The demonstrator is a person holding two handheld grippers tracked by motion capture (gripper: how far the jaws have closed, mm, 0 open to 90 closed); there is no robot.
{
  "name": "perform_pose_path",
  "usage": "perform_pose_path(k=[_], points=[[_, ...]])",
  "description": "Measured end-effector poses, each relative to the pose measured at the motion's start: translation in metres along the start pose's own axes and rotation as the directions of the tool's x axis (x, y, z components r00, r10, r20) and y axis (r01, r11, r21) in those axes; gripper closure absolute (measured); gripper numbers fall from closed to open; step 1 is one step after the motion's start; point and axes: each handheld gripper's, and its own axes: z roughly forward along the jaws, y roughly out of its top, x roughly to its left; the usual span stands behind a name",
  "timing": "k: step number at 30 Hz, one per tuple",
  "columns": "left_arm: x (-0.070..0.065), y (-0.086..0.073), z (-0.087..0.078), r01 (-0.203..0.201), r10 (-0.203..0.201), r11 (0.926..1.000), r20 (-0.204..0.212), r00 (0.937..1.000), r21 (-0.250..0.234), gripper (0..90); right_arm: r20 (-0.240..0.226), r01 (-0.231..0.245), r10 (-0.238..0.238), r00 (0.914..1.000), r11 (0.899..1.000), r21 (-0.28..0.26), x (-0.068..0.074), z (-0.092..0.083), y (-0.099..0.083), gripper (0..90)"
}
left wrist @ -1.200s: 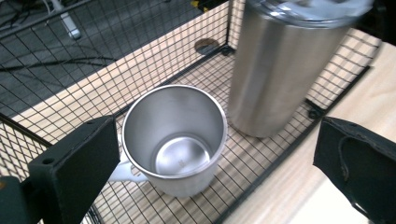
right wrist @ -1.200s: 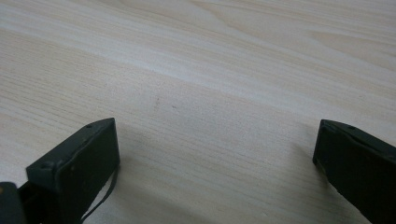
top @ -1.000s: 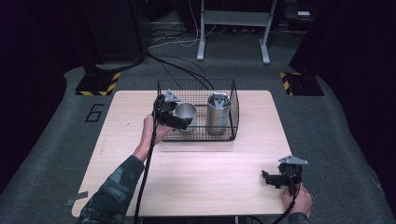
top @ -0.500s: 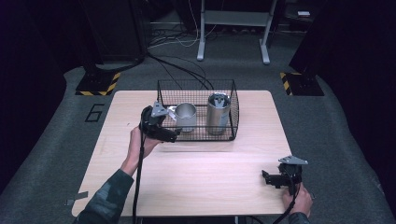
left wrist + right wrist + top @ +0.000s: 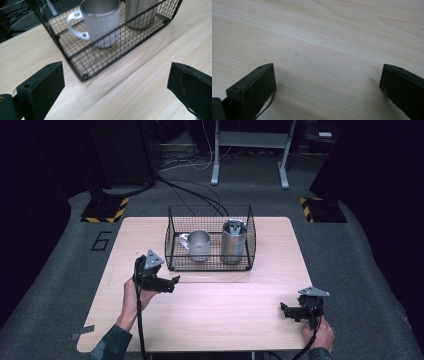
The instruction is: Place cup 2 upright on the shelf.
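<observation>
The mug stands upright in the left half of the wire basket, its handle turned toward the basket's left wall; in the left gripper view the mug sits just behind the near corner of the mesh, handle out to the left. Going from the left of the surface: the left gripper hangs just off the basket's near left corner, clear of the wire, jaws spread wide and holding nothing, pointing to the right along the basket's front. From it the mug lies forward and a little to the right, behind the mesh wall, so it looks reachable only from above, over the rim. The mug's long axis is vertical, open mouth up. Next in the basket, to the mug's right and apart from it, stands a taller metal canister, also upright. Far to the right, near the surface's front right corner, the right gripper rests low over bare wood, jaws likewise released and empty, well apart from the basket. The left gripper is clearly the nearer one to the mug; any further handling of it probably falls to that hand.
</observation>
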Motion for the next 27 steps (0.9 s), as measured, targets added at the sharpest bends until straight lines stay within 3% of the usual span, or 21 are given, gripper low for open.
perform_pose_path(k=[7, 17, 27], points=[[0.005, -0.037, -0.001, 0.020, -0.020, 0.9978, -0.002, 0.9998, 0.062, 0.7, 0.000, 0.000, 0.000, 1.0000, 1.000, 0.000, 0.000, 0.000, 0.000, 0.0], [0.005, -0.093, 0.010, 0.095, -0.093, 0.9916, -0.020, 0.9954, 0.088, 0.7, 0.000, 0.000, 0.000, 1.0000, 1.000, 0.000, 0.000, 0.000, 0.000, 0.0], [0.010, -0.117, 0.025, 0.130, -0.125, 0.9843, -0.048, 0.9910, 0.119, 0.1, 0.000, 0.000, 0.000, 1.0000, 1.000, 0.000, 0.000, 0.000, 0.000, 0.0]])
